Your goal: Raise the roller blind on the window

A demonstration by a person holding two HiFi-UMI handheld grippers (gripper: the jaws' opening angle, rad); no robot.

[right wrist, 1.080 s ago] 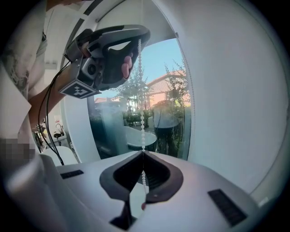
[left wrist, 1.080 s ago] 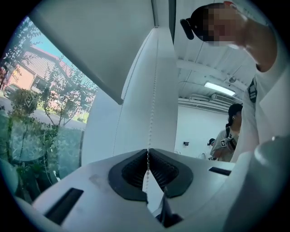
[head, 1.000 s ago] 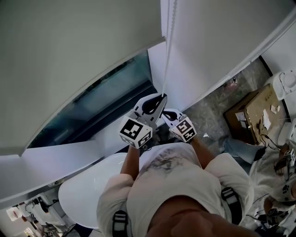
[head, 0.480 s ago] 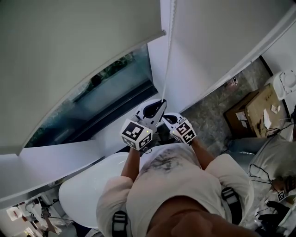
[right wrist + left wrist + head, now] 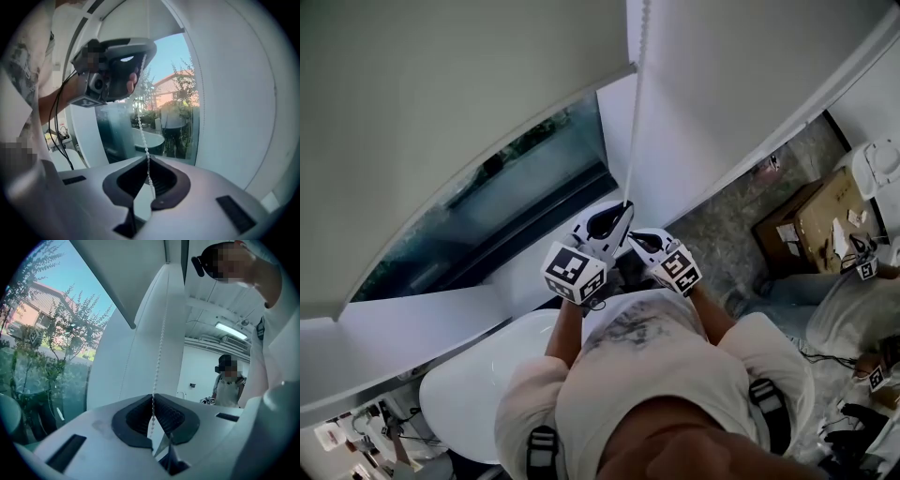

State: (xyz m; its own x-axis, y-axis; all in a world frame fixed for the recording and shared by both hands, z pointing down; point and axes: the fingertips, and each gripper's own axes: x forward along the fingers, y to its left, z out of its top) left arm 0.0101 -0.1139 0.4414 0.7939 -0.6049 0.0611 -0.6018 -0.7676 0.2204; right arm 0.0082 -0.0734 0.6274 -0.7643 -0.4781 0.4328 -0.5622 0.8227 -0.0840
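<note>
The grey roller blind (image 5: 441, 122) covers the upper window, and its bottom bar (image 5: 132, 325) hangs above a strip of bare glass (image 5: 520, 183). A white bead chain (image 5: 636, 112) runs down the window frame. My left gripper (image 5: 625, 204) is shut on that bead chain (image 5: 161, 338), with the jaws pinching it at their tips (image 5: 152, 398). Just below and to the right, my right gripper (image 5: 640, 237) is shut on the same bead chain (image 5: 140, 126). In the right gripper view the left gripper (image 5: 140, 52) hangs above, with the chain stretched between the two.
A white round table (image 5: 473, 394) stands below the sill on the left. A cardboard box (image 5: 816, 225) and seated people (image 5: 862, 309) are on the floor at the right. Another person (image 5: 228, 385) stands behind in the room.
Both grippers have moved a little downward with the chain. The blind's bottom edge has risen slightly, and more of the glass shows.
</note>
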